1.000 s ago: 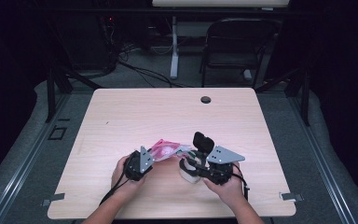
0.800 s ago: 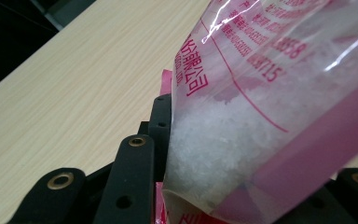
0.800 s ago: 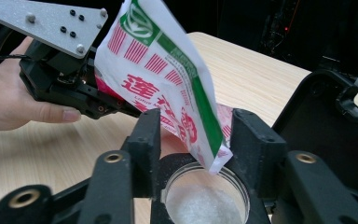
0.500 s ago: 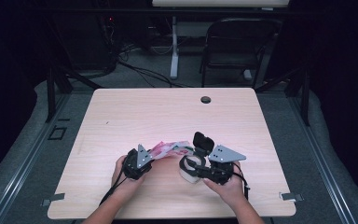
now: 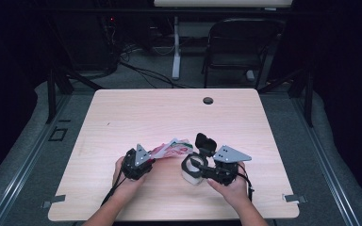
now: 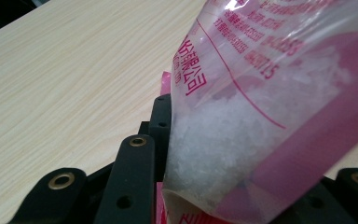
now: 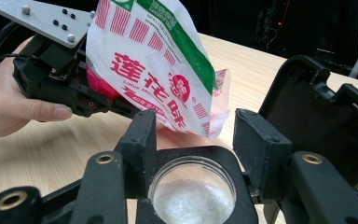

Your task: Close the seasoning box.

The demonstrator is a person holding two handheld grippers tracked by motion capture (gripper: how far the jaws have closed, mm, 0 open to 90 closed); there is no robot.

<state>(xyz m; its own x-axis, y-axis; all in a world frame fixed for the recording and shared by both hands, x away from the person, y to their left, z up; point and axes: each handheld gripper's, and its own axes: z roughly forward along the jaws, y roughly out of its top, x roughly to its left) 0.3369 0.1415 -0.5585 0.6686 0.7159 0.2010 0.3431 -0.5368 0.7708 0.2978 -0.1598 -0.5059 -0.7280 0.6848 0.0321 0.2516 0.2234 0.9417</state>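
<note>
A red, white and green printed bag (image 7: 154, 60) of white crystals hangs tilted, its open corner just above a small clear jar (image 7: 193, 196) that holds white granules. My left gripper (image 5: 153, 157) is shut on the bag (image 6: 261, 116) low down. My right gripper (image 7: 200, 135) has the jar between its jaws, and the pads lie against the jar's black collar. These jaws have just been opening wider. The jar's black flip lid (image 7: 317, 116) stands open behind it. In the high view the jar (image 5: 191, 172) and the bag (image 5: 172, 148) sit near the table's front middle.
The wooden table (image 5: 136, 113) has a round cable hole (image 5: 208, 100) near its far edge. A dark chair (image 5: 238, 47) and a white desk leg (image 5: 176, 52) stand on the floor beyond it.
The bag's free end has swung a little to the right, closer to the jar. The right hand and jar have stayed put.
</note>
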